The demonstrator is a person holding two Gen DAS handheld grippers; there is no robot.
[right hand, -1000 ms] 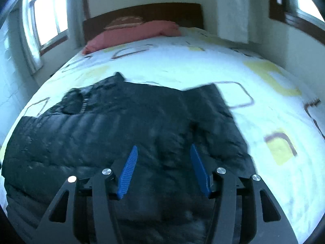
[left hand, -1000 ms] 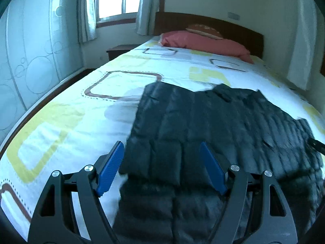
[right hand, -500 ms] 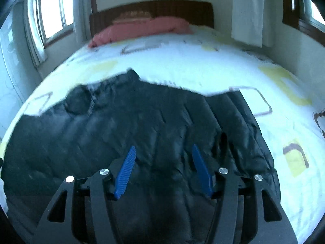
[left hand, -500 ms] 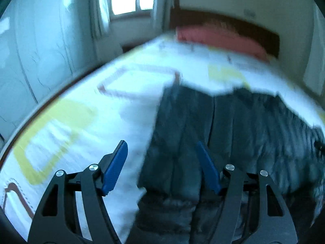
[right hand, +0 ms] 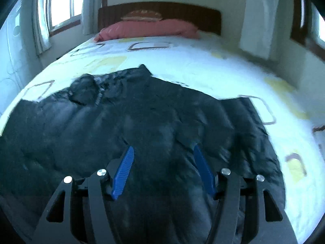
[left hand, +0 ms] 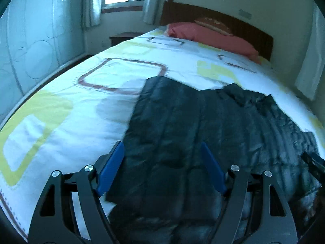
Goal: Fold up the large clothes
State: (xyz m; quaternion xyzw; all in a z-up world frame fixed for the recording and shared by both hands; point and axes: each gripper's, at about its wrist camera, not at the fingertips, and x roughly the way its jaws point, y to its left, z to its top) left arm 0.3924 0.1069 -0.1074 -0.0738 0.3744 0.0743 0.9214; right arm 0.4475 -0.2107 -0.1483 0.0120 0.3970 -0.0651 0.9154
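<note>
Your left gripper (left hand: pixel 162 154) and right gripper (right hand: pixel 163 152) both hang over the near part of the dark quilted jacket (left hand: pixel 203 126), jaws opening, gripping nothing. The jacket lies spread flat across the patterned bedspread (left hand: pixel 126 75), near the bed's foot.

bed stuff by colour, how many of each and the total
black: 1, the puffer jacket
pink: 1, the long pillow
brown patterned: 1, the cushion behind that pillow
white with yellow and brown squares: 1, the bedspread
total: 4
</note>
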